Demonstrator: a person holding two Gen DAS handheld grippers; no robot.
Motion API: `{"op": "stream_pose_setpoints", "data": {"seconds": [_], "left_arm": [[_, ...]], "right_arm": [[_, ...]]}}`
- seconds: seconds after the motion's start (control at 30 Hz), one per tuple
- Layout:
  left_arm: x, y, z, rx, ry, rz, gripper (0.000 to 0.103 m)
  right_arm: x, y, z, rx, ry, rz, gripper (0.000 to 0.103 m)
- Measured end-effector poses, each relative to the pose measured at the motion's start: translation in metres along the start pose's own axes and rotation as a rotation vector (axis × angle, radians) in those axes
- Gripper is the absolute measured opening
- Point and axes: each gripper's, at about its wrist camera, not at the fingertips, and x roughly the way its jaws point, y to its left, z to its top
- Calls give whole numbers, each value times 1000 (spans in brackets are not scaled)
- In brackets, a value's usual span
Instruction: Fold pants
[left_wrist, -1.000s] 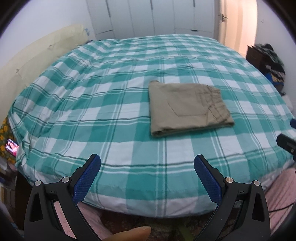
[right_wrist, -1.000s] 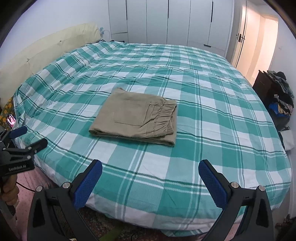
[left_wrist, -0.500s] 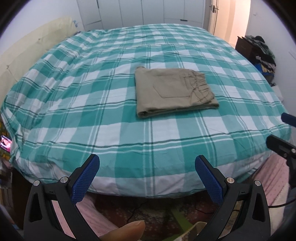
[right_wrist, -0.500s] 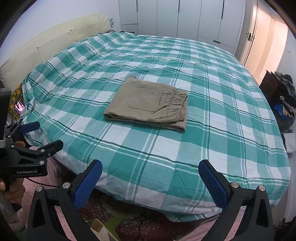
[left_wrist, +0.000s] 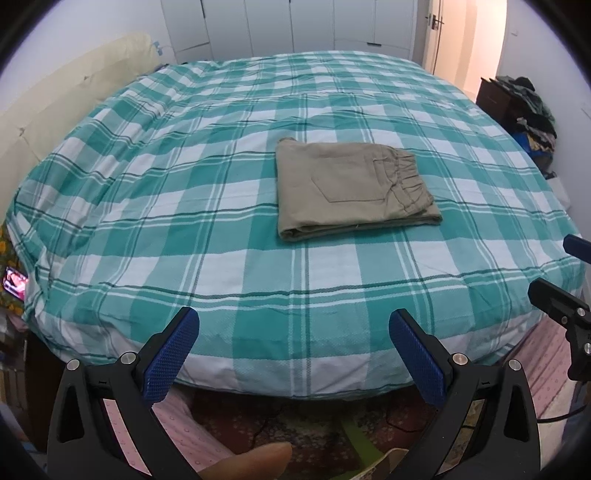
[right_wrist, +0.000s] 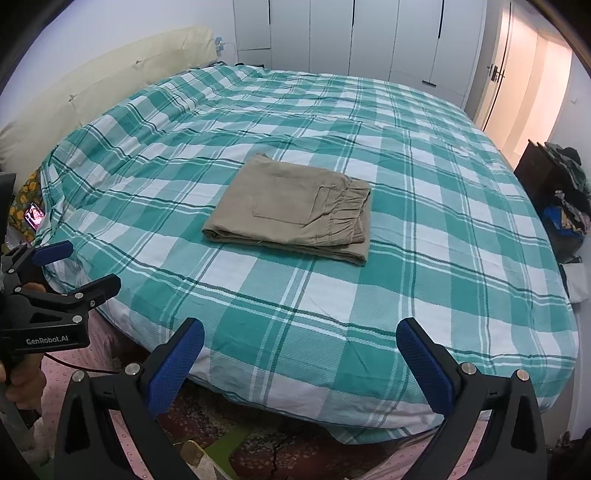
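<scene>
Left gripper (left_wrist: 293, 352) and right gripper (right_wrist: 300, 356) hover level, jaws wide and empty, folded pants (left_wrist: 351, 188) well ahead on the bed (left_wrist: 147, 221).

The khaki pants (right_wrist: 291, 208) lie folded into a flat rectangle near the middle of the bed (right_wrist: 424, 258), waistband toward its right side. The right gripper (right_wrist: 300, 354) hangs wide apart over the near edge; the left gripper (right_wrist: 79, 266) hovers off the near-left corner, also spread.
</scene>
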Motion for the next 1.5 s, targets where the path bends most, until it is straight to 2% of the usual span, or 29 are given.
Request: {"op": "stream_pose_setpoints", "data": {"seconds": [0.83,1.27,1.5], "left_arm": [[-11,-4,4,4,-28,25,103],[-10,-7,6,23,-26,51,103],[-10,-6,5,10,-26,38,103]], "right_arm": [[-14,-3,6,-12,-42,-80,103],[-15,-2,6,-10,-39,-77,103],[-15,2,1,3,-31,-73,103]]}}
